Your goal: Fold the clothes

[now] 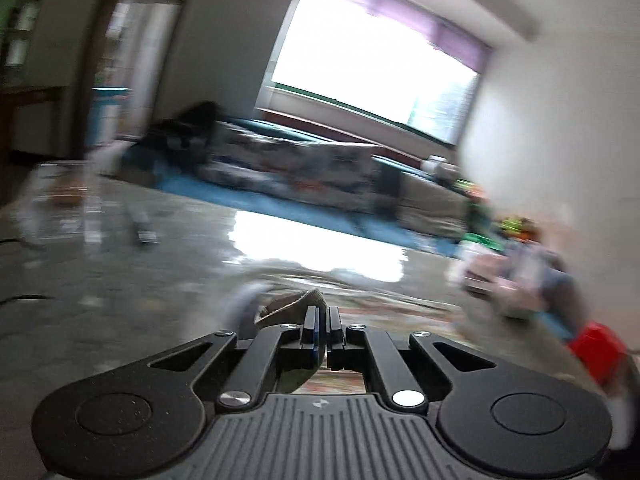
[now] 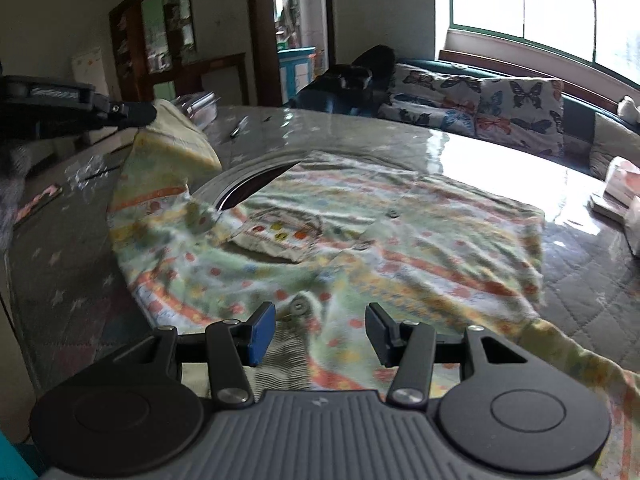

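Observation:
A pale green shirt with orange stripes, dots and buttons lies spread on the grey table. My right gripper is open and empty, just above the shirt's near edge by a button. My left gripper shows at the far left of the right wrist view, shut on a shirt sleeve and holding it lifted above the table. In the blurred left wrist view my left gripper is shut, with a fold of cloth at its tips.
A sofa with butterfly cushions stands behind the table under a bright window. A tissue pack lies at the table's right edge. A clear container and a pen sit at the far left. A red object is at right.

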